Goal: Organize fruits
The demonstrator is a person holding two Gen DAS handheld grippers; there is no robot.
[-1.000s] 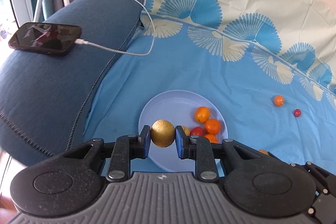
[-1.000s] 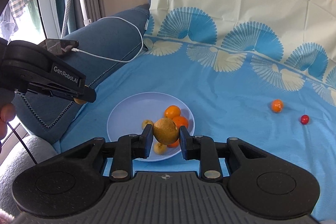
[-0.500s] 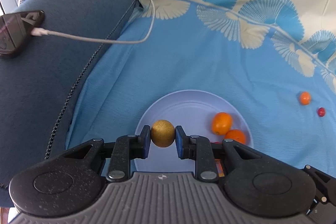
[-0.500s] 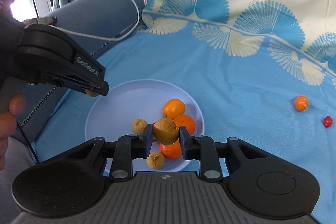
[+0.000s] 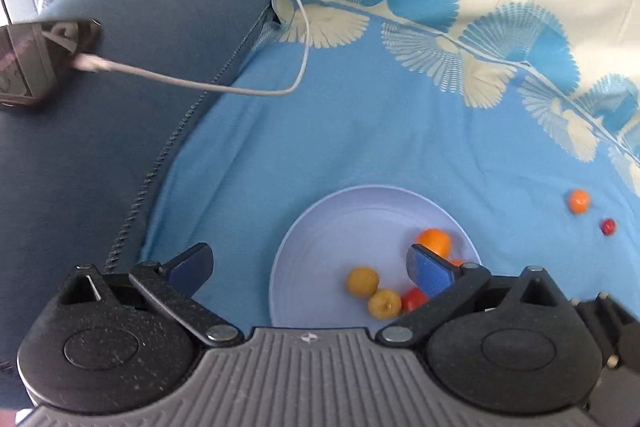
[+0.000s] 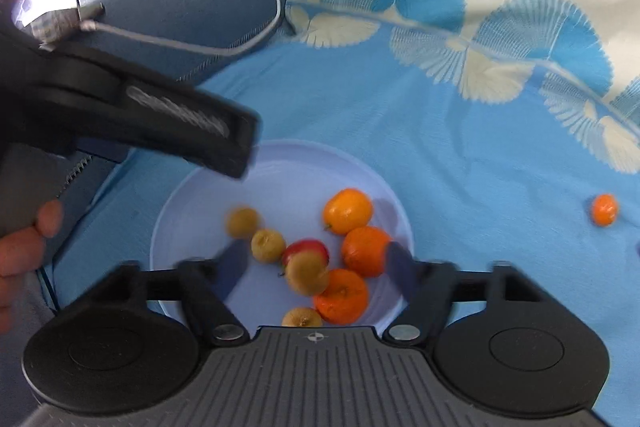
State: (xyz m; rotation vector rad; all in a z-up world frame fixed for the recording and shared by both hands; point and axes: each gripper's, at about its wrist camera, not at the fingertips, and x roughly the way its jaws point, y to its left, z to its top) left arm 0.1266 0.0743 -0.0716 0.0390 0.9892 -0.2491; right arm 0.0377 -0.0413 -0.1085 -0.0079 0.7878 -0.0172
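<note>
Where a blue sheet (image 5: 360,131) printed with cream and blue fan shapes covers the seat of a dark blue sofa (image 5: 120,107), a pale lilac plate (image 6: 280,167) lies near the padded armrest; cream cloth hangs behind, and grey curtains by a bright window fill the upper left corner. On the armrest: one dark phone (image 5: 28,67), with a white cable (image 5: 240,89) looping to the sheet. Writing: a white label on the side of the left gripper, seen from the right wrist, too blurred to read. Left gripper (image 5: 310,267): angled steeply down at the plate's near-left rim, jaws having just swung fully wide, nothing between them; a thumb and fingers (image 6: 24,247) wrap its handle. Right gripper (image 6: 316,265): tilted down over the plate's near edge, jaws just parted and motion-blurred, a brownish-yellow fruit (image 6: 307,274) between them, free of both pads, resting on the heap. Plate contents: three oranges (image 6: 347,211), one red fruit (image 6: 310,247), several small yellow fruits (image 6: 242,222). Off the plate, well to the right on the sheet: one small orange (image 5: 579,201) and, beside it, one small red fruit (image 5: 608,226).
</note>
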